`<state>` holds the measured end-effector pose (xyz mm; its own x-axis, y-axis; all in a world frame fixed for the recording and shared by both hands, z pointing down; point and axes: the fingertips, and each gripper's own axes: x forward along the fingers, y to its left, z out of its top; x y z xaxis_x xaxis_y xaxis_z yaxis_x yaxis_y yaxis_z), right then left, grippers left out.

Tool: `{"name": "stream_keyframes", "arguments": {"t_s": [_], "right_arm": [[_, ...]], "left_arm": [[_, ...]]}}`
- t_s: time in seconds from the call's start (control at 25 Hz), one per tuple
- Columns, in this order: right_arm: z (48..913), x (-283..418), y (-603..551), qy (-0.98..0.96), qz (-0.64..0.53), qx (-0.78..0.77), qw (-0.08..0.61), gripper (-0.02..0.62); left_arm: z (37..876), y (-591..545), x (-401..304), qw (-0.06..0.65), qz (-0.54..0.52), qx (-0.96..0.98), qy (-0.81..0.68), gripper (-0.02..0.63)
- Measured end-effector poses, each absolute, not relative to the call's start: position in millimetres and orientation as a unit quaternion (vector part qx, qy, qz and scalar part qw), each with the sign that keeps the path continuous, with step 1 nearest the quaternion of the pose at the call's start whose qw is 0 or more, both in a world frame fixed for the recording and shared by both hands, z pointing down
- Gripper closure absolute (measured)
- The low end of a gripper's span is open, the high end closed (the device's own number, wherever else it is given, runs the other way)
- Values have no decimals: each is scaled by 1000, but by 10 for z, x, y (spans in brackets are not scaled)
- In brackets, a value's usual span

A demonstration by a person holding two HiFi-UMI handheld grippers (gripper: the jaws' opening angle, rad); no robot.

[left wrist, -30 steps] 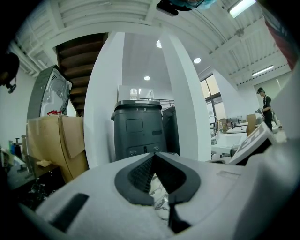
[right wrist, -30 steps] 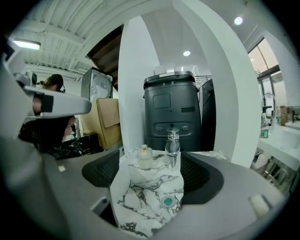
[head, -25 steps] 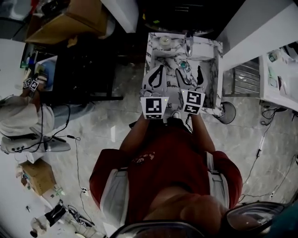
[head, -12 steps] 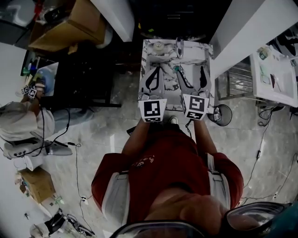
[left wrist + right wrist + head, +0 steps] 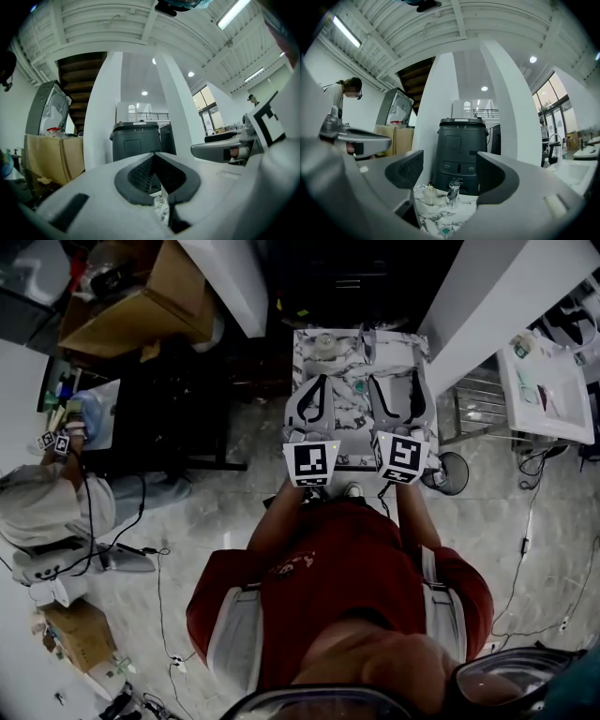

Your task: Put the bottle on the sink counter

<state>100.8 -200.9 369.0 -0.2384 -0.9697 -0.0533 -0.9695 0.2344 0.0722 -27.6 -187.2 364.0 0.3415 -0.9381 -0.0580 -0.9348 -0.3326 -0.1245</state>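
Observation:
A small pale bottle (image 5: 325, 341) stands on the back left of the marble sink counter (image 5: 305, 362), beside the chrome faucet (image 5: 368, 334). The right gripper view shows the bottle (image 5: 429, 193) and faucet (image 5: 452, 190) low and ahead, with the drain (image 5: 446, 231) below. My left gripper (image 5: 321, 381) hangs over the sink's left side; its pads meet in the left gripper view (image 5: 153, 157), with nothing between them. My right gripper (image 5: 398, 382) is over the right side, open and empty (image 5: 450, 168). Its jaws have just been closing a little.
A dark bin (image 5: 461, 150) stands behind the sink between white pillars. A cardboard box (image 5: 131, 296) and a dark table lie to the left, where another person (image 5: 47, 493) stands. A white table (image 5: 548, 390) and a fan (image 5: 452, 467) are at the right. Cables cross the floor.
Both grippers have come up from the sink basin and now point level. The right jaws stand slightly narrower. The bottle stays by the faucet.

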Motion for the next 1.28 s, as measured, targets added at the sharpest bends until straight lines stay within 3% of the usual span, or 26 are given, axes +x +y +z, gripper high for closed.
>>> {"name": "stream_keyframes", "arguments": {"t_s": [0.52, 0.84, 1.28], "right_arm": [[3732, 788, -2027, -783, -46, 620, 20, 307], [3668, 792, -2047, -771, -57, 635, 6, 402], [3755, 768, -2044, -773, -49, 632, 14, 467]], "left_arm": [[3576, -1923, -365, 73, -1, -826, 560, 603], [3577, -1949, -435, 73, -3, -821, 566, 603], [3625, -1957, -439, 69, -3, -821, 567, 603]]}}
